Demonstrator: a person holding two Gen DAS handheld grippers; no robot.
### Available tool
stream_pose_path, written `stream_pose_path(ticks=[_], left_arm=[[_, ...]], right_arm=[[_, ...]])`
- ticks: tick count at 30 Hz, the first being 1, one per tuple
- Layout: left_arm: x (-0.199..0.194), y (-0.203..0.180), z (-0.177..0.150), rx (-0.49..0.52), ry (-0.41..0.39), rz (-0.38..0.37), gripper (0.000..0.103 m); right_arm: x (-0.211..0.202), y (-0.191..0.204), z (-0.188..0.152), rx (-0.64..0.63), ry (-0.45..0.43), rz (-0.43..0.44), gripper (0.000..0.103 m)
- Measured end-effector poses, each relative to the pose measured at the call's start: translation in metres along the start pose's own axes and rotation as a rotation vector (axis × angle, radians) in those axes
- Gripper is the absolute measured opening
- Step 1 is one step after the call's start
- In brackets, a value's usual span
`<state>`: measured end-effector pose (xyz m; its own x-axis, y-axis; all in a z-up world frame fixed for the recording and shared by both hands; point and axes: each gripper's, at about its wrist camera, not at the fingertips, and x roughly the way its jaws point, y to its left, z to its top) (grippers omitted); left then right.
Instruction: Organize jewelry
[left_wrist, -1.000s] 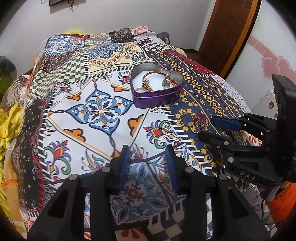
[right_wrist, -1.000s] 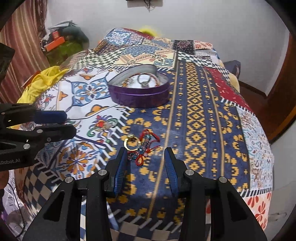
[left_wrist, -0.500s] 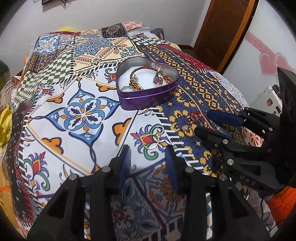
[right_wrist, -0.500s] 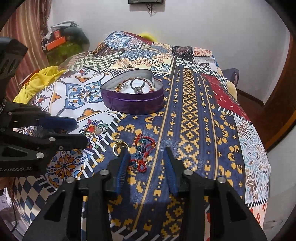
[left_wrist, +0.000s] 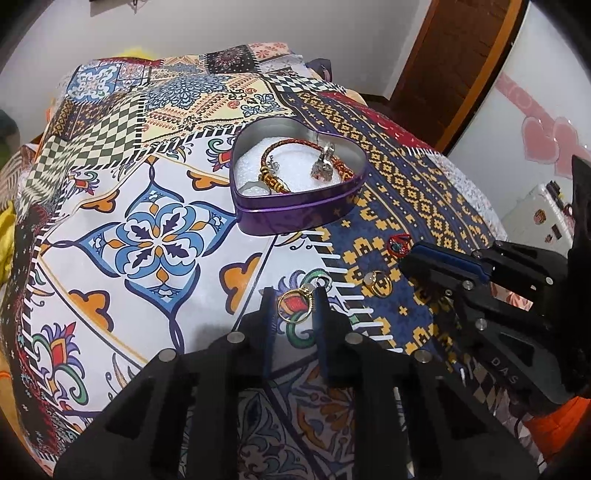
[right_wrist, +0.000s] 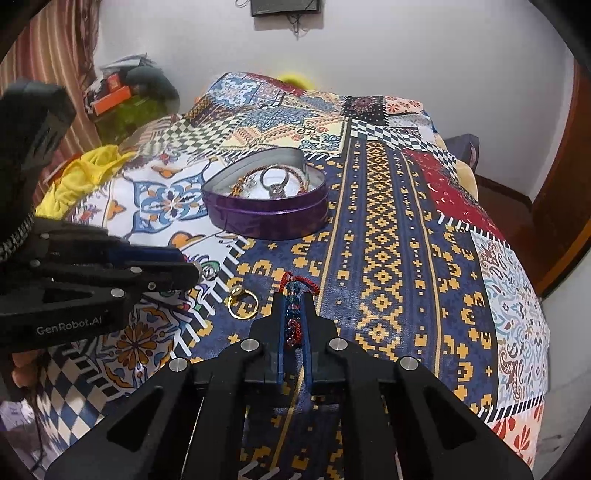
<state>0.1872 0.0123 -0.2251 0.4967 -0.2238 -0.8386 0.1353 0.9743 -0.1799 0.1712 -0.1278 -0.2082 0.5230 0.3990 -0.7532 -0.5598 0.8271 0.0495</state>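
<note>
A bed is being covered by a patchwork-patterned bedspread (right_wrist: 399, 206). The room is being closed in by plain white walls (right_wrist: 406, 55), with a brown wooden door (left_wrist: 461, 48) at one side. Striped curtains (right_wrist: 48, 62) are being seen beside a cluttered corner with yellow cloth (right_wrist: 81, 173).

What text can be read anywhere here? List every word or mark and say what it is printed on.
"GenRobot.AI": white lettering on the black body of the left gripper, seen from the right wrist view.
"DAS": faint raised letters on the black body of the right gripper, seen from the left wrist view.
The heart-shaped tin and bedspread carry patterns only, no lettering.
</note>
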Motion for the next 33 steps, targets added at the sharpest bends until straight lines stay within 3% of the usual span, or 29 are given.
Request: stream_pose_path(ticks=[18, 33], left_arm=[[-0.033, -0.010, 0.000, 0.036, -0.083, 0.039, 0.018], [-0.065, 0.000, 0.032, 0.015, -0.196, 0.053, 0.018]], right_arm=[[-0.030, -0.013, 0.020, 0.045, -0.085, -0.029, 0.006], [-0.048, -0.006, 0.061, 0.034, -0.192, -0.018, 0.007]])
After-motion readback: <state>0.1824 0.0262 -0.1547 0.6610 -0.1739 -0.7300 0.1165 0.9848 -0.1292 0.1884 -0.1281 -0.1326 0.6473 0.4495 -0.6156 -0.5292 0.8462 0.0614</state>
